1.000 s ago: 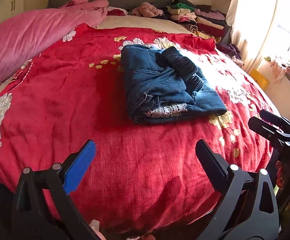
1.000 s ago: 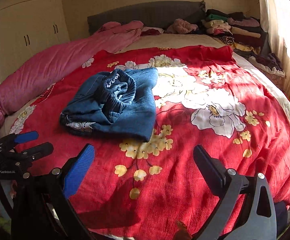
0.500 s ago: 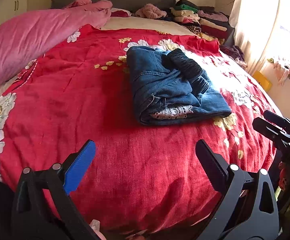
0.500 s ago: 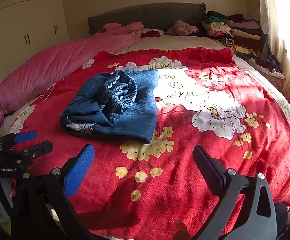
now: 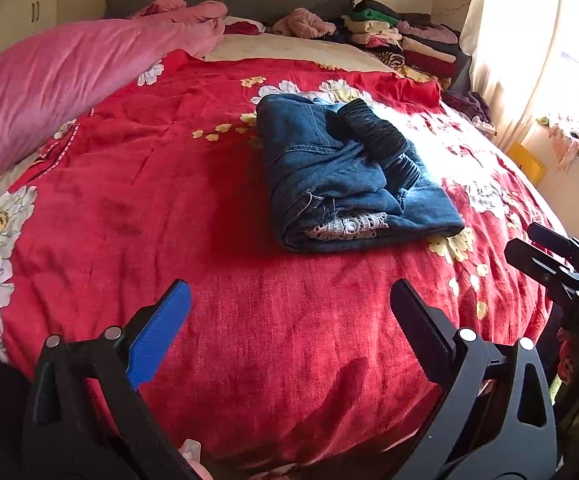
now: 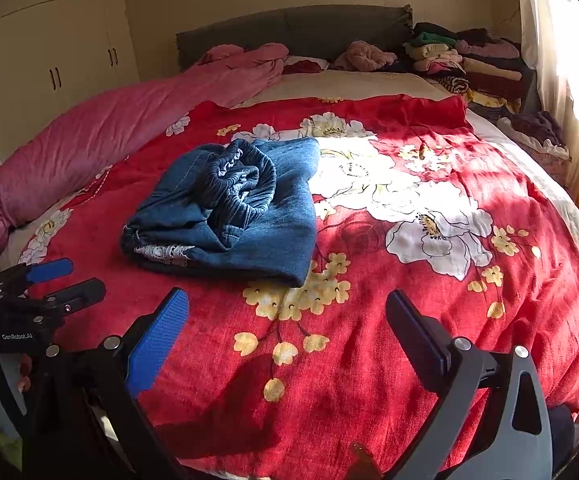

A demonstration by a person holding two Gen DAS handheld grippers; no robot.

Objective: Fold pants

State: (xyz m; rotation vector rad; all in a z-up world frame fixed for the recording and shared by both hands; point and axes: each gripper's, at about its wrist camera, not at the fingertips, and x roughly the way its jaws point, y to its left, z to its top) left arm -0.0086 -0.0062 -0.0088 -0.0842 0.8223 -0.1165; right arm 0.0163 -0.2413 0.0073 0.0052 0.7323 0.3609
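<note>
Left wrist view: the left gripper (image 5: 289, 320) is spread wide and empty; the folded pants (image 5: 349, 176) lie on the red bedspread (image 5: 169, 200) at twelve o'clock. Right wrist view: the right gripper (image 6: 287, 328) gapes empty; pants (image 6: 229, 208) at eleven o'clock, seemingly bunched on top.

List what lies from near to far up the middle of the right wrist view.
right gripper → yellow flower print → folded jeans → red floral bedspread's far edge → grey headboard

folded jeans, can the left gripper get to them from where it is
Probably yes: the left gripper is open and empty, and only bare red bedspread lies between it and the folded jeans.
</note>
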